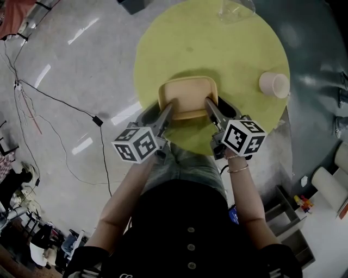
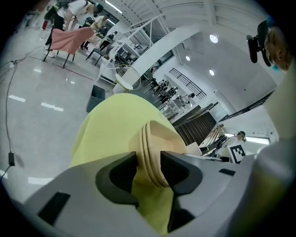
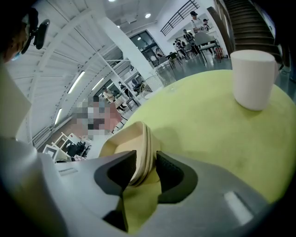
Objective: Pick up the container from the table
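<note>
A tan, shallow container [image 1: 187, 89] sits on the round yellow table [image 1: 217, 49], near its front edge. My left gripper [image 1: 171, 106] reaches over the container's near left corner and my right gripper [image 1: 209, 103] over its near right corner. In the left gripper view the container's layered rim [image 2: 159, 139] stands between the jaws of the left gripper [image 2: 149, 164], with a thin gap at the left pad. In the right gripper view the rim [image 3: 134, 139] likewise runs between the jaws of the right gripper [image 3: 146, 164], very close to both pads. The container rests on the table.
A white paper cup [image 1: 274, 84] stands at the table's right edge and shows large in the right gripper view [image 3: 253, 78]. A clear plastic item [image 1: 236, 10] lies at the far edge. Cables [image 1: 54, 103] cross the floor at left; a shelf [image 1: 288, 217] stands at lower right.
</note>
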Tool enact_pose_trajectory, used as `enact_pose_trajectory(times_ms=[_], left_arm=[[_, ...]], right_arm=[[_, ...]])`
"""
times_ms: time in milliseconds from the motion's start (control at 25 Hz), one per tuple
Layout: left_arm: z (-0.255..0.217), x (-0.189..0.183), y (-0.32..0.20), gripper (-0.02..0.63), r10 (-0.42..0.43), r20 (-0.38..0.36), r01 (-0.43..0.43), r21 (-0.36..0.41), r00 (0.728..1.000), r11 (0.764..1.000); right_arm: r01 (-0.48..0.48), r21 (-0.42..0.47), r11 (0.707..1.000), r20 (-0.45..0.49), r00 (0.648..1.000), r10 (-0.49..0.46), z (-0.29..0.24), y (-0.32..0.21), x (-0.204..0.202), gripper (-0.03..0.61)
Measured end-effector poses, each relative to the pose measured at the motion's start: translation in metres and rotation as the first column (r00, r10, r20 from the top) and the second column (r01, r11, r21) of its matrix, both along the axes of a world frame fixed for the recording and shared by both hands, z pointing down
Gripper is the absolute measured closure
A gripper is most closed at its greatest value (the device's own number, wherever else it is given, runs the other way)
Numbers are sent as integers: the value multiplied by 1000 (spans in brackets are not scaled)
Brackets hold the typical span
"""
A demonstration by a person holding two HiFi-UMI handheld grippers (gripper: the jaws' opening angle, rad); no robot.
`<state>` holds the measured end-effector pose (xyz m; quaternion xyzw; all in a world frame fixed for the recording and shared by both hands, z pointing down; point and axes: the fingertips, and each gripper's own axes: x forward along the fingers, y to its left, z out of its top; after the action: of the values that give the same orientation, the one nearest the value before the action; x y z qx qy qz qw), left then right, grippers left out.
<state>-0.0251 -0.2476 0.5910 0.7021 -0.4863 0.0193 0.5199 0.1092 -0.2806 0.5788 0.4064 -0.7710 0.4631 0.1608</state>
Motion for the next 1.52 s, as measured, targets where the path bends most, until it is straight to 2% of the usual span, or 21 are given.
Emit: enact_pose_trajectory(times_ms=[320,520,1000,1520], left_arm=[[-24,-7,-9,466,-5,25,4,50,1000,999],[-41,-2,-12,476,15,13,-16,95,1000,995],[-86,-8,-27,495,5,1,-5,214,1000,977],[-145,-9,-42,495,3,-8,1,358,1000,934]], right_arm=[[6,33,999,-14,1000,-6,-17,2,1,482],[-14,58,998,-61,998,17,-30,0,7,502],[-24,175,984,-1,1000,25,-78,-12,5,502],[-30,362,932,13,1000,27,-135,-32,4,512]])
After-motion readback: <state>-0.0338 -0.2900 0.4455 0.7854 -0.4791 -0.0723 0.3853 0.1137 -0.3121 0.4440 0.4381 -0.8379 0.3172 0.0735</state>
